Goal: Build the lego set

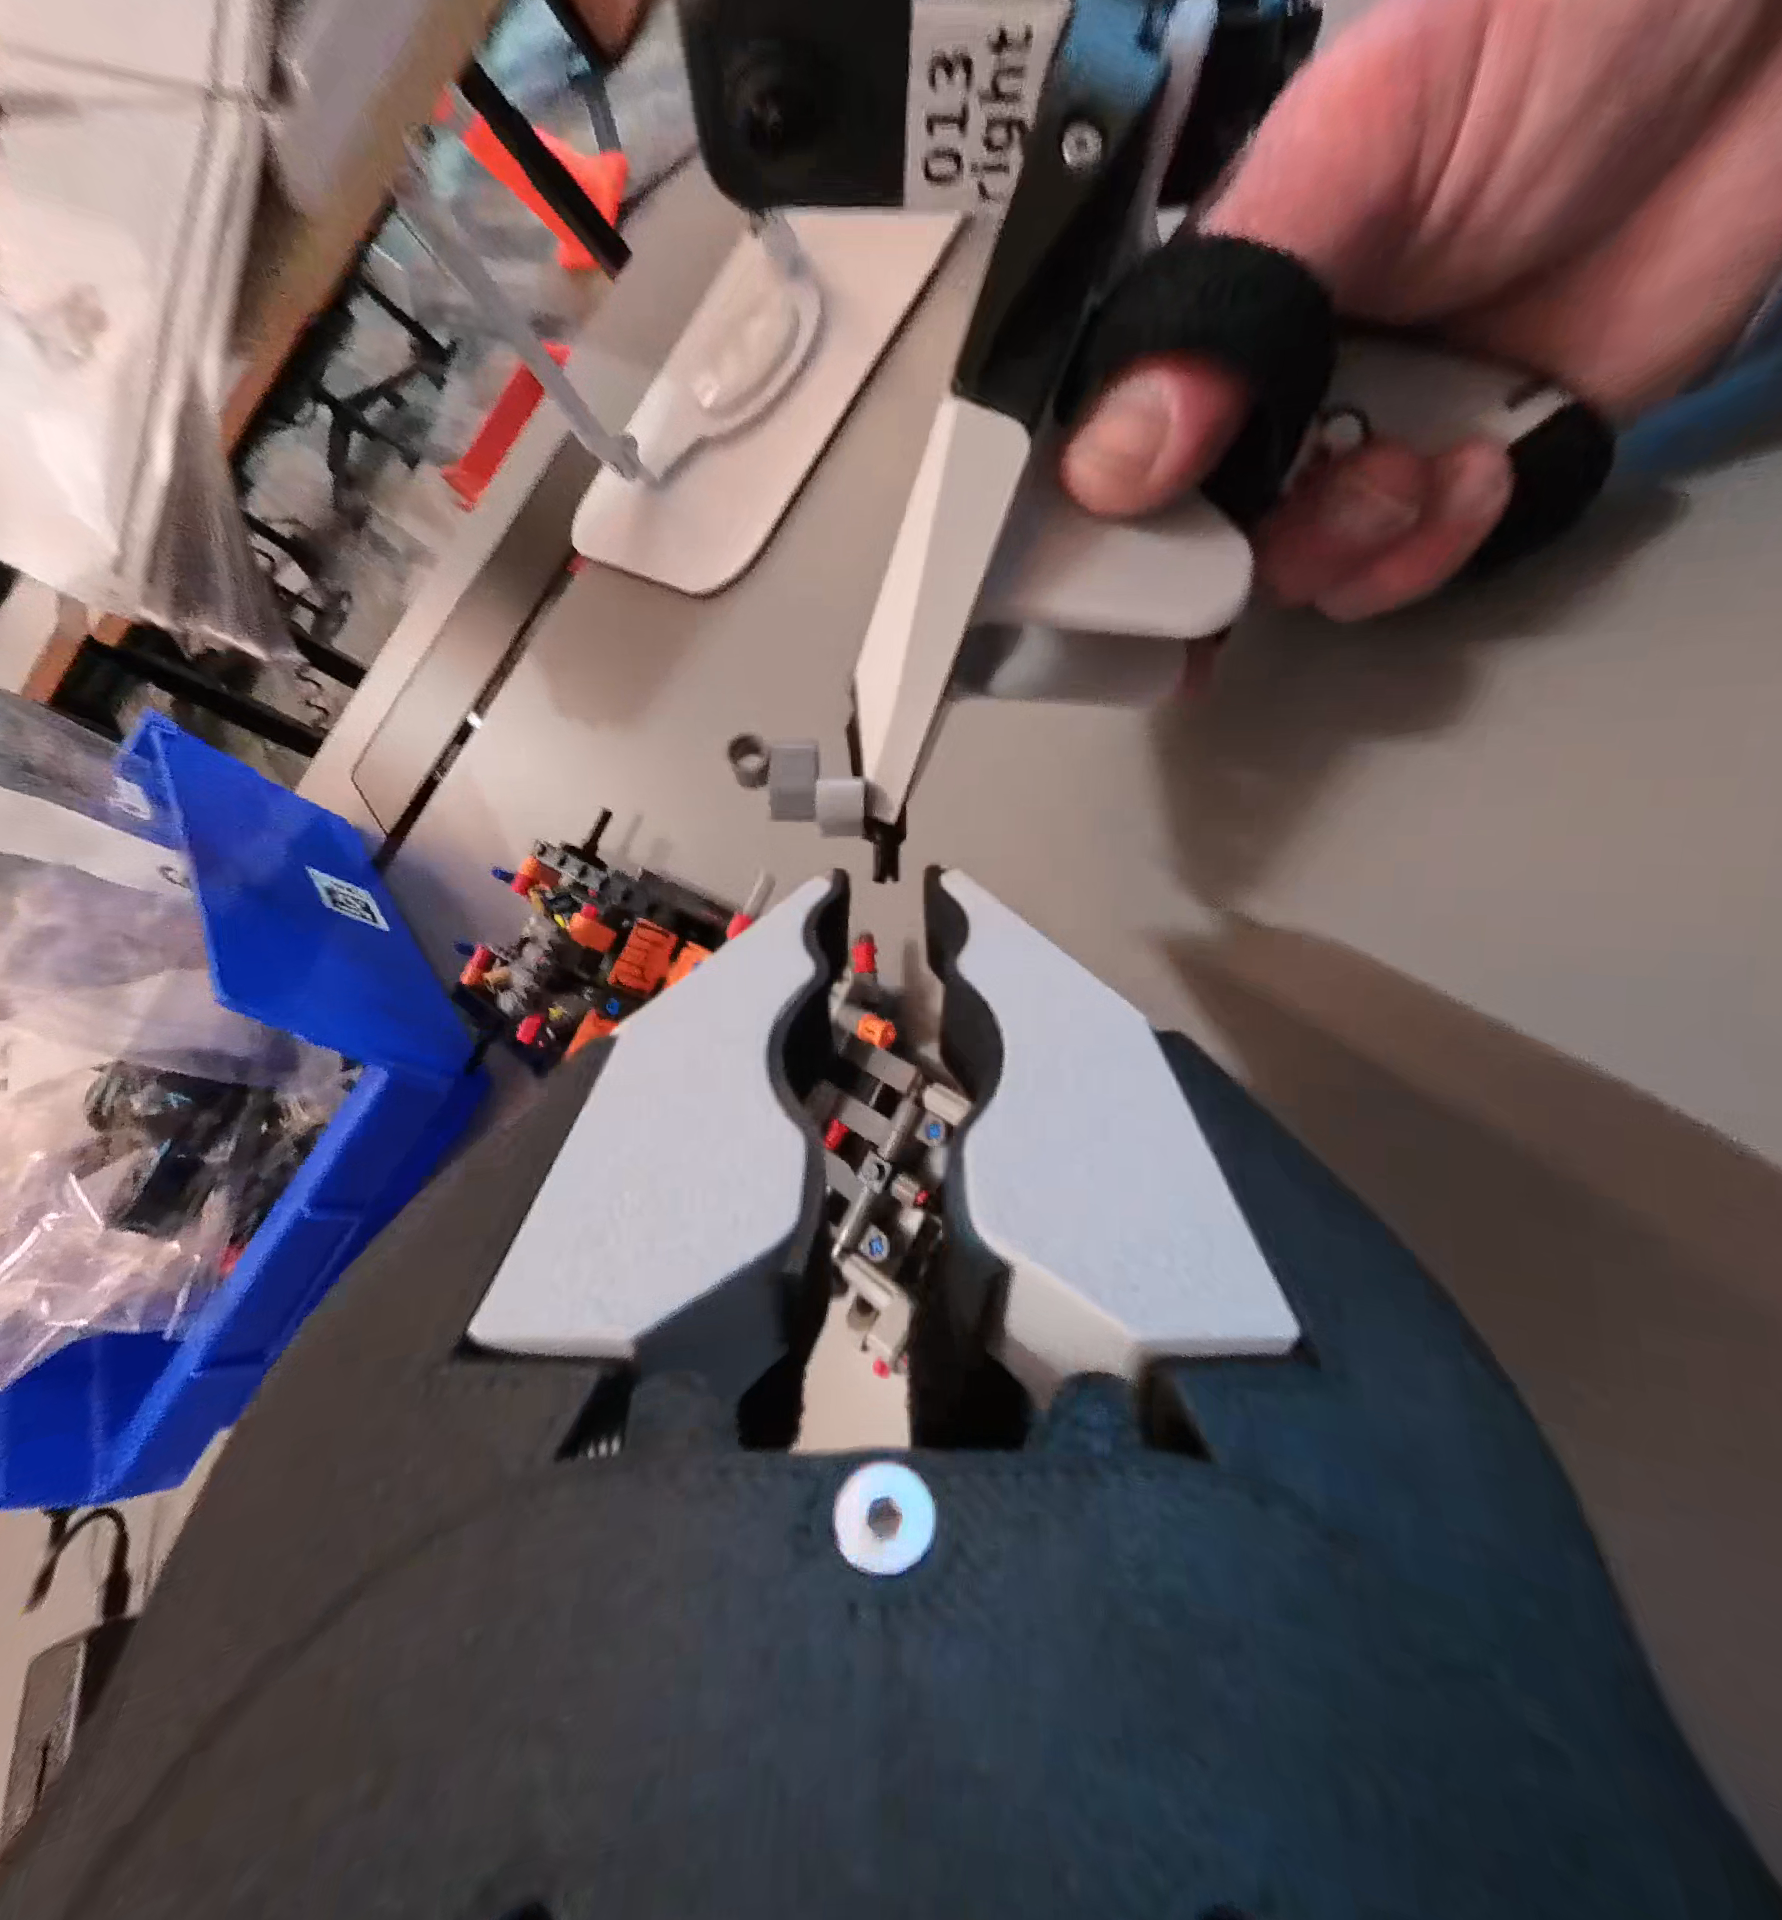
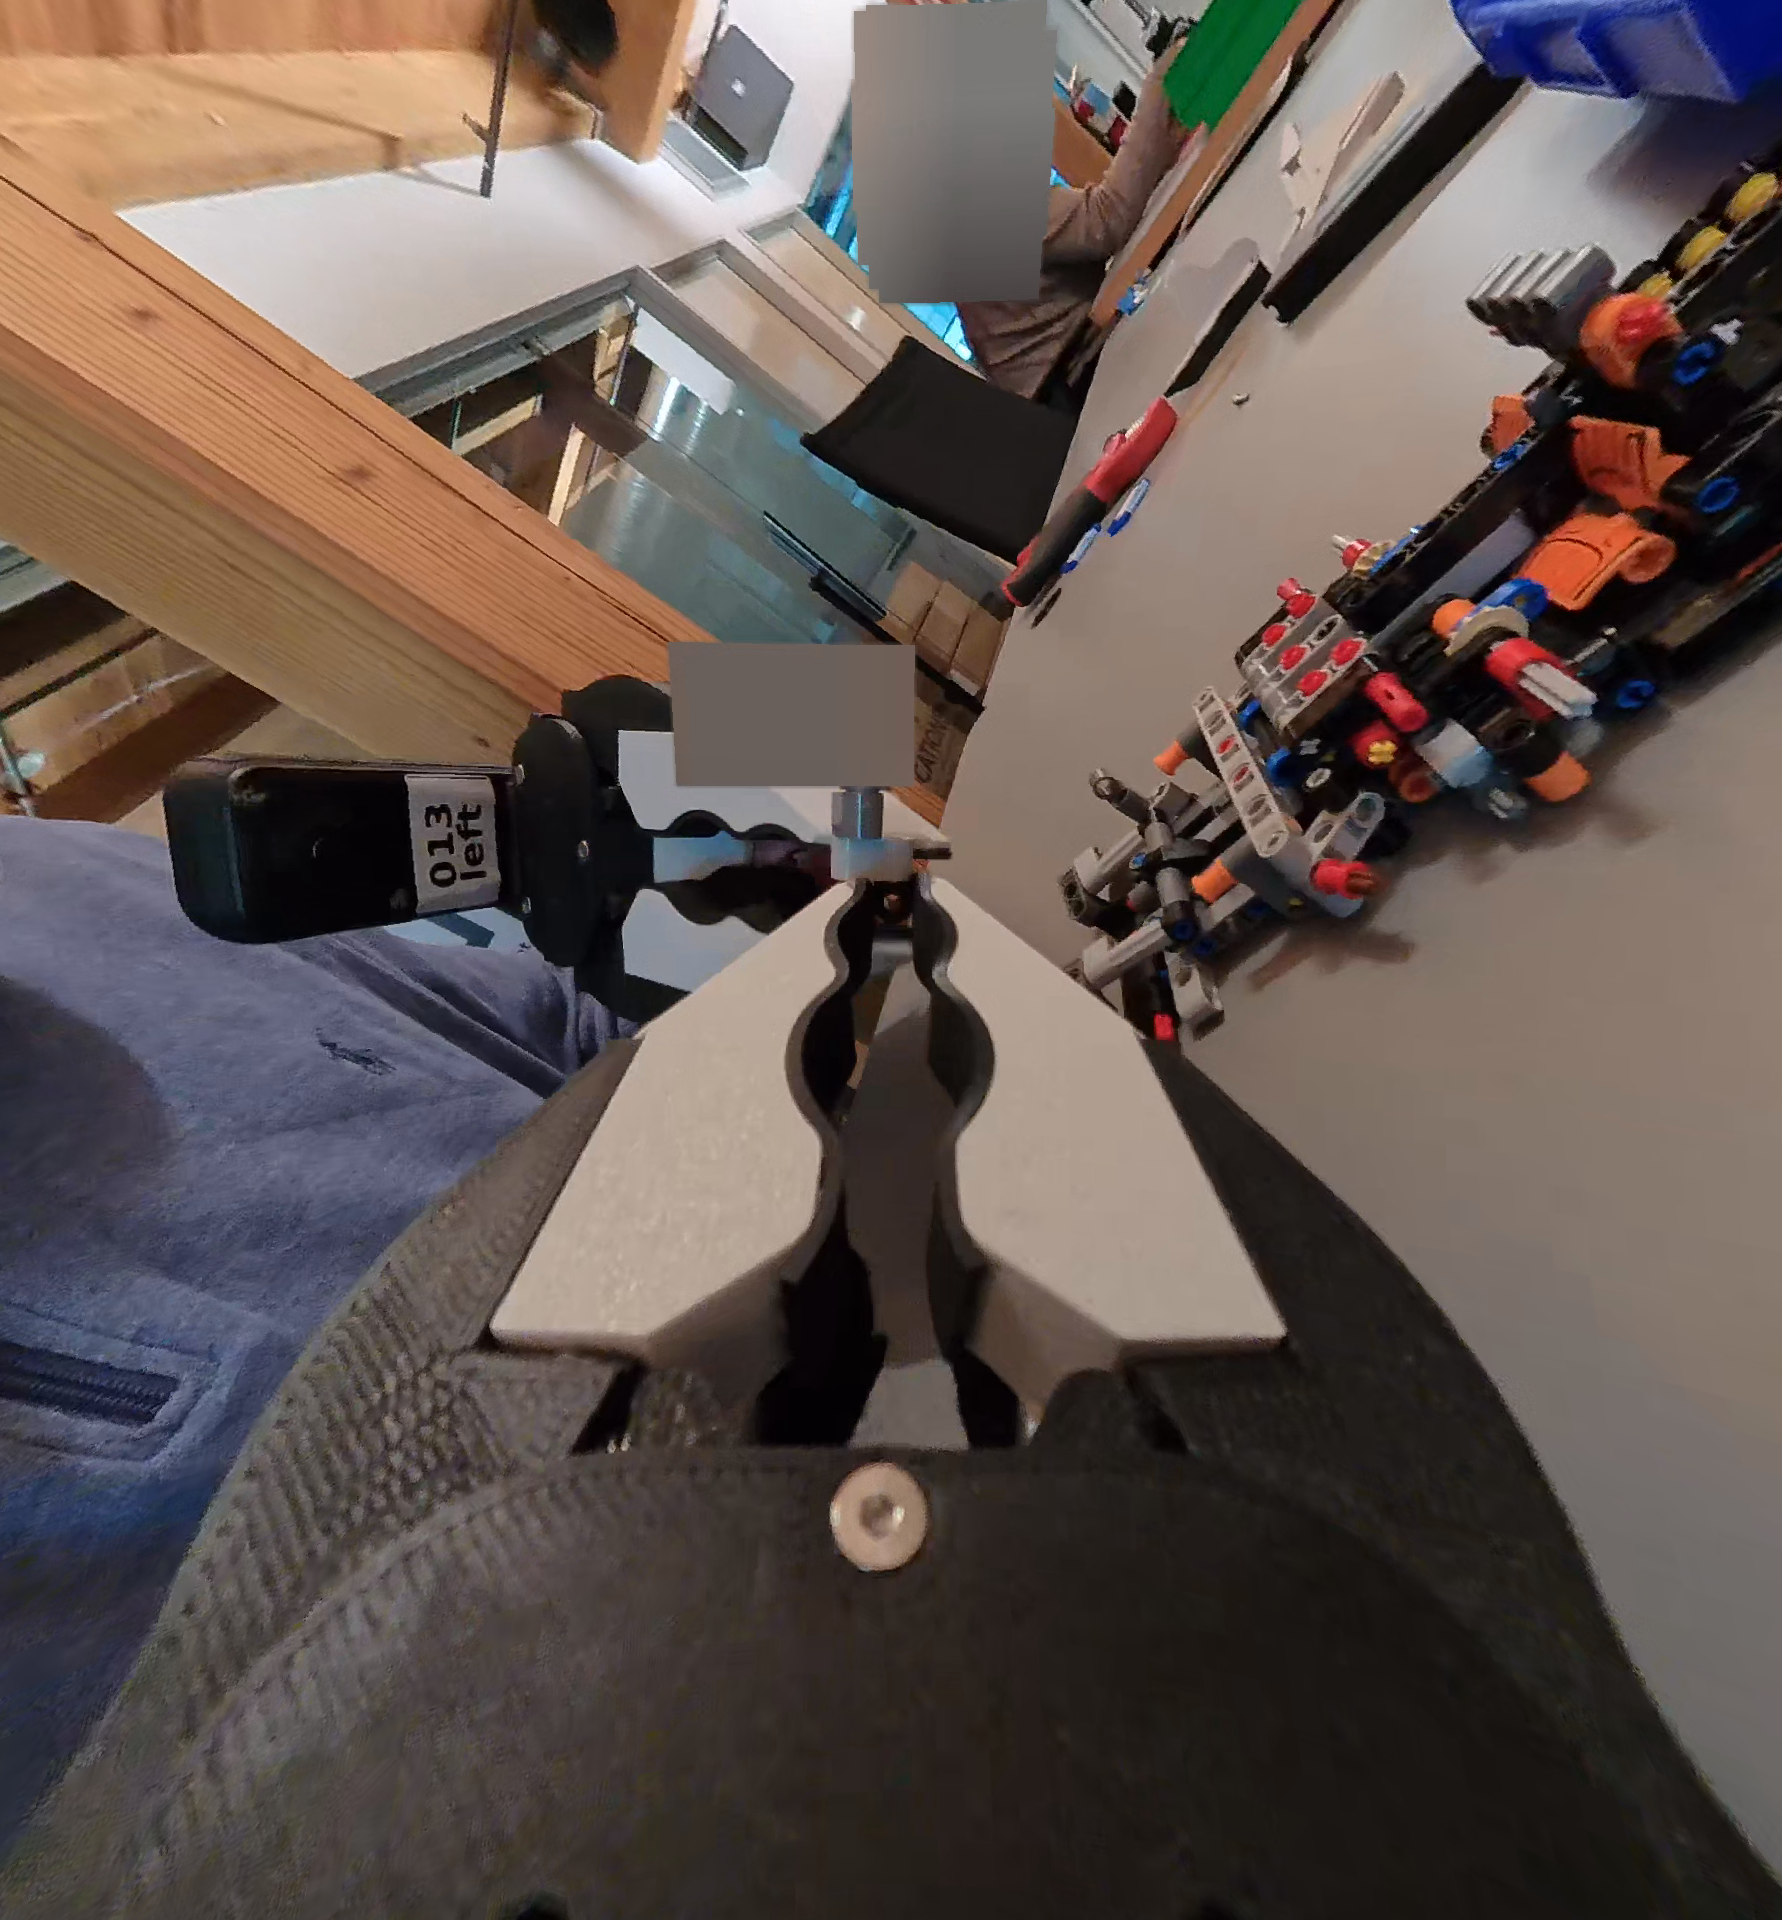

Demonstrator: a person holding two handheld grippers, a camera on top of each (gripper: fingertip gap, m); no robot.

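My right gripper (image 2: 882,883) is shut on a small grey connector piece (image 2: 866,854) with a short grey cylinder on top. In the left wrist view, the right gripper (image 1: 882,821) comes down from above, held by a hand (image 1: 1489,260). It carries the grey connectors (image 1: 814,795), with a black axle (image 1: 885,857) pointing at my left gripper (image 1: 887,881). The left fingers stand a narrow gap apart, with nothing clamped. The axle end sits at that gap. A grey subassembly (image 1: 887,1143) with blue and red pins lies on the table beyond the left fingers; it also shows in the right wrist view (image 2: 1178,914).
A large black and orange model (image 2: 1593,520) stands on the grey table (image 2: 1489,1247), also seen in the left wrist view (image 1: 596,956). A blue bin (image 1: 295,987) holds plastic bags. A red-and-black tool (image 2: 1095,499) lies farther off. A white stand base (image 1: 762,416) is behind. My left and right fingertips are right by each other.
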